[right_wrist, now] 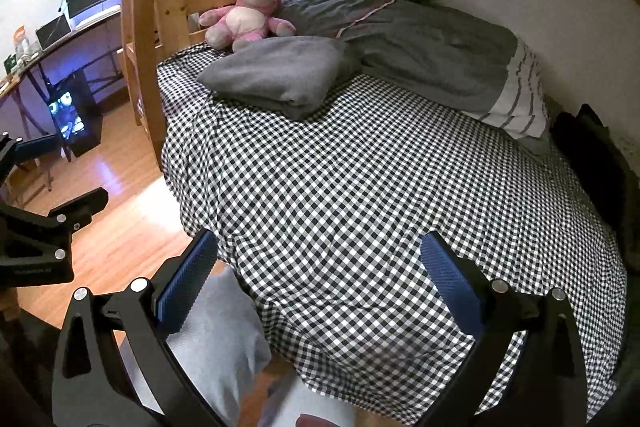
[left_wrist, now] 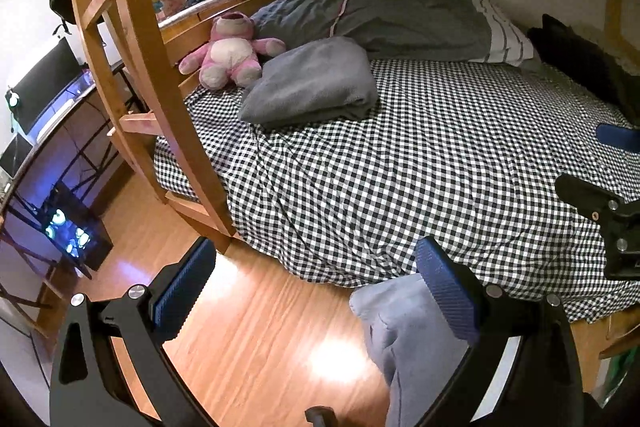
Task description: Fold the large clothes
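One garment folded, nothing in hand.
Grey folded garment [left_wrist: 312, 83] rests on the bed [left_wrist: 440, 163]; left gripper [left_wrist: 316, 291] and right gripper [right_wrist: 320, 283] jaws wide, empty.

Black-and-white checked bedspread [right_wrist: 360, 187] fills the view. A folded grey fleece garment [right_wrist: 280, 75] lies near its head end, a pink plush bear [right_wrist: 248, 19] just behind. Right gripper [right_wrist: 320, 263] hovers wide open over the near edge; pale blue-grey cloth [right_wrist: 216, 339] hangs below that edge.

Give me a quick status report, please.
Left gripper and right gripper open, holding nothing. Folded grey garment on checkered bed. Nothing in the way.
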Tool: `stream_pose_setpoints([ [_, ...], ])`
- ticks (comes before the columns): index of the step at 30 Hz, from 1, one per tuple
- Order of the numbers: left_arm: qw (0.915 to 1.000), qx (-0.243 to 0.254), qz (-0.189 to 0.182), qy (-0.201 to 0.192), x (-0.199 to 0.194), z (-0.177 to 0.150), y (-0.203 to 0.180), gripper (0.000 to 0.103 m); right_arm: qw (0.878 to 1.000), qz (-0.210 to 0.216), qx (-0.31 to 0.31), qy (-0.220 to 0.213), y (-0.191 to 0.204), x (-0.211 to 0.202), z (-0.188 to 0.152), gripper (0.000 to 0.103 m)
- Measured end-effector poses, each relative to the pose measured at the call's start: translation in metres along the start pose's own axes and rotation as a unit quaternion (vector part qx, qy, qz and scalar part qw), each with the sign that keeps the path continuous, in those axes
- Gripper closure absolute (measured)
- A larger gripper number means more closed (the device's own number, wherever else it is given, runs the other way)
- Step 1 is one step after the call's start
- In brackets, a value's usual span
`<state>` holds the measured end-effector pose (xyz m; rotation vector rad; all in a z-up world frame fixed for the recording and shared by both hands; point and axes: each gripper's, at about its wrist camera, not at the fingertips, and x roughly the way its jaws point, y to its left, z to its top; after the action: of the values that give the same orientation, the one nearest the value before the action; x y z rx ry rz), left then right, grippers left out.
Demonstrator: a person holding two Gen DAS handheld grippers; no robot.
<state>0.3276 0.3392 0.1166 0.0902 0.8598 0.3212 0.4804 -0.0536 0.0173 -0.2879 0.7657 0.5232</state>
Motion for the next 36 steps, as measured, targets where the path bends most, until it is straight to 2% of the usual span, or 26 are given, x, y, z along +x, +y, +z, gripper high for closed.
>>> stream_pose_setpoints([
  [13,0.9997,-0.006,-0.006,-0.023,-0.015,0.006,-0.003,0.005,1.000,0.002,0.009,-0.017,-0.004,-0.008,0.004,0.003],
  [36,0.9997,-0.006,0.003,-0.024,-0.014,0.000,-0.005,0.005,1.000,0.007,0.008,-0.026,-0.002,-0.009,0.007,0.003],
])
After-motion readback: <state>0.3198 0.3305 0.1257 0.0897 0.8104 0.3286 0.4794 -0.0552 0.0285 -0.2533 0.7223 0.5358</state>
